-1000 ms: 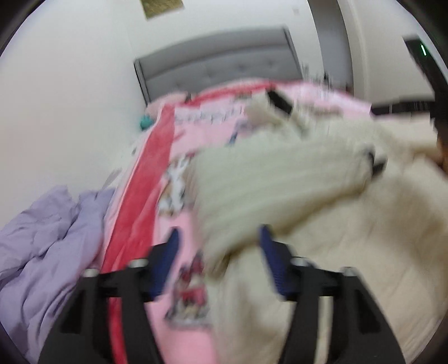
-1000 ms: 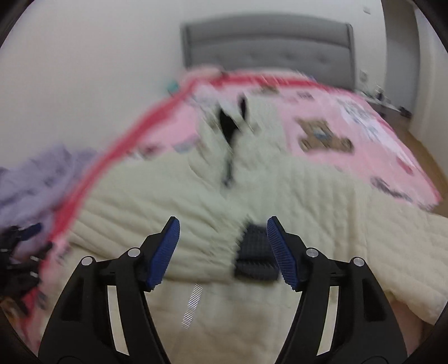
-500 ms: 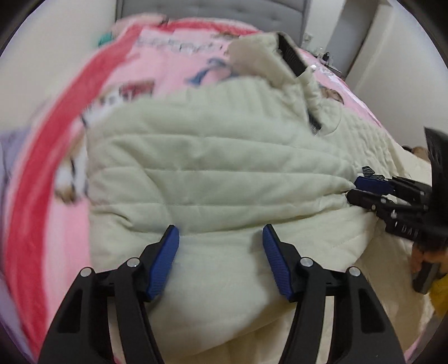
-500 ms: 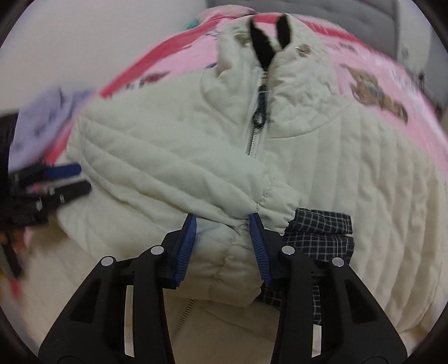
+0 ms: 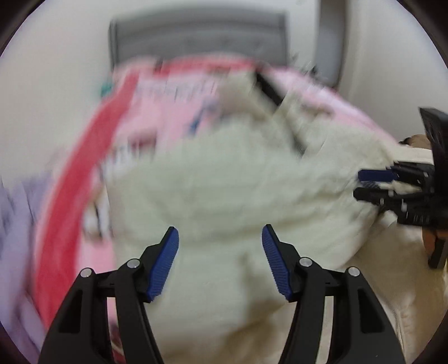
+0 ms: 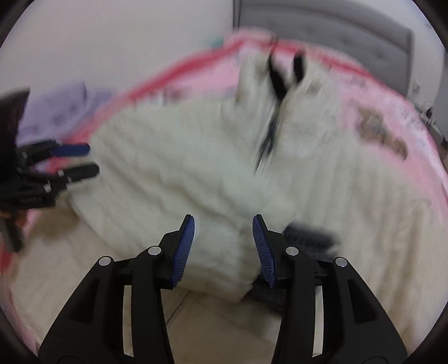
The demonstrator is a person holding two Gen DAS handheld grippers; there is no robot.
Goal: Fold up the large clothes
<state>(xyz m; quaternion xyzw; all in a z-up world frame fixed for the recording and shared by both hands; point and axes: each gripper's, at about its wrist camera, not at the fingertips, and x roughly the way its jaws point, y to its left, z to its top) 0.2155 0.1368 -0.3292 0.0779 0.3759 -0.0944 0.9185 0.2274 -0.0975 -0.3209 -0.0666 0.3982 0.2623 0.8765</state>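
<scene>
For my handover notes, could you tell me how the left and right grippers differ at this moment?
The left gripper stands wider than the right gripper. Only the right has the jacket sleeve between its fingers; the left just hovers over the jacket. Both have blue pads, point down at the jacket, and are opening.

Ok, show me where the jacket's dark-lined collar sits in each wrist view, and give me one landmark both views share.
Left wrist view: the collar sits upper centre-right, at the far end of the cream quilted jacket, blurred.
Right wrist view: the collar sits top centre, above the zip.
Shared landmark: the grey padded headboard behind the bed, top centre in the left view, top right in the right.
</scene>
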